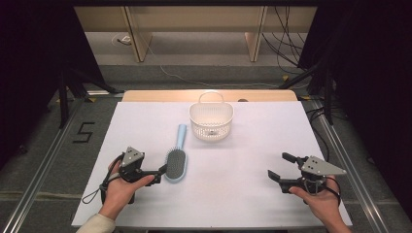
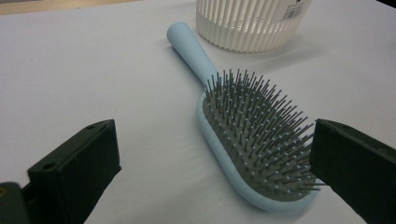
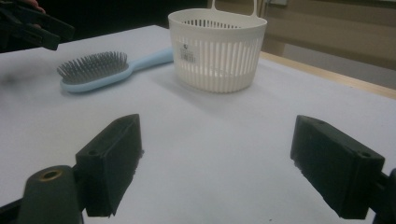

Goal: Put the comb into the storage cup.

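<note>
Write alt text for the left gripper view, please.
A light blue hairbrush lies bristles up on a white table, its head between the open jaws of the left gripper. Its handle points toward a white slatted basket behind it.

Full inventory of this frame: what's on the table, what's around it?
light blue plastic hairbrush with grey bristles: 1, lying bristles up, left of centre, handle towards the basket
white slotted plastic basket with loop handle: 1, far centre, upright, apart from the brush
white table sheet: 1, covers the wooden tabletop
black cables: several, floor beyond the table
left gripper: 1, black, open, fingers at the brush head
right gripper: 1, black, open, over bare sheet at right
hands: 2, at the near edge
</note>
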`<state>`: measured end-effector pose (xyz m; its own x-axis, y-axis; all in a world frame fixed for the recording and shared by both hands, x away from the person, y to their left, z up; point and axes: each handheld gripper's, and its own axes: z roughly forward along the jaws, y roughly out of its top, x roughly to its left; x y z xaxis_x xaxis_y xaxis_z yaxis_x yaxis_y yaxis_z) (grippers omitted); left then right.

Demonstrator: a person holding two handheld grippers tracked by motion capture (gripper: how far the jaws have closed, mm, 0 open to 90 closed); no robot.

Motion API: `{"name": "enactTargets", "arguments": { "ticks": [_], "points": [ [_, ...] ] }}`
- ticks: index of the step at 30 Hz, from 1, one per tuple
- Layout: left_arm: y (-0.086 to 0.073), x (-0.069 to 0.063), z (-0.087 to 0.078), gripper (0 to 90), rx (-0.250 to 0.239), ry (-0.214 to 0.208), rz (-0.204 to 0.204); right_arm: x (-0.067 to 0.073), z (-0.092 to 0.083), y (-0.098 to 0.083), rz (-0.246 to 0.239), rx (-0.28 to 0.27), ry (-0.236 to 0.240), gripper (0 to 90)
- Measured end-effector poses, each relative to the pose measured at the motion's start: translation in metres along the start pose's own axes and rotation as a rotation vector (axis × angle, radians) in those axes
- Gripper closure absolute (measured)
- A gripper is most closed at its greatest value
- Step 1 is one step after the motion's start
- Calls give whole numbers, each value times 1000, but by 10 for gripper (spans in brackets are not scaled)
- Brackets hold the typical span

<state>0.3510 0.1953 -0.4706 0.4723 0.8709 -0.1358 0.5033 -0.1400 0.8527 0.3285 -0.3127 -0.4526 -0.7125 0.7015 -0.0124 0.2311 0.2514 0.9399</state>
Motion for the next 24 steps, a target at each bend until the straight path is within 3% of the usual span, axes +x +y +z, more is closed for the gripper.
{"name": "enactTargets", "arguments": {
  "ticks": [8,10,11,12,15,18,19,20,21,24],
  "points": [
    [3,0,-1,50,-14,-4,5,1,0,0,-3,3,2,179],
    [7,0,-1,146,-31,-3,12,0,0,0,0,5,-2,180],
    [10,0,-2,146,-47,3,18,0,0,0,0,5,-2,180],
    [15,-1,-2,179,-62,2,45,0,1,0,4,9,-3,180],
    [28,-2,-1,412,-105,14,79,-1,2,0,7,4,-2,180],
    [45,-3,7,752,-92,-14,129,-1,2,1,8,2,-10,183],
    [50,-4,12,752,-74,-25,153,-1,2,1,8,2,-10,183],
    [54,-4,19,867,-60,-23,183,-1,2,1,6,11,-11,185],
    [59,-5,27,867,-35,-19,204,-1,2,1,6,11,-11,185],
    [71,-7,52,896,42,-50,216,-1,2,0,5,17,-11,187]
  ]
}}
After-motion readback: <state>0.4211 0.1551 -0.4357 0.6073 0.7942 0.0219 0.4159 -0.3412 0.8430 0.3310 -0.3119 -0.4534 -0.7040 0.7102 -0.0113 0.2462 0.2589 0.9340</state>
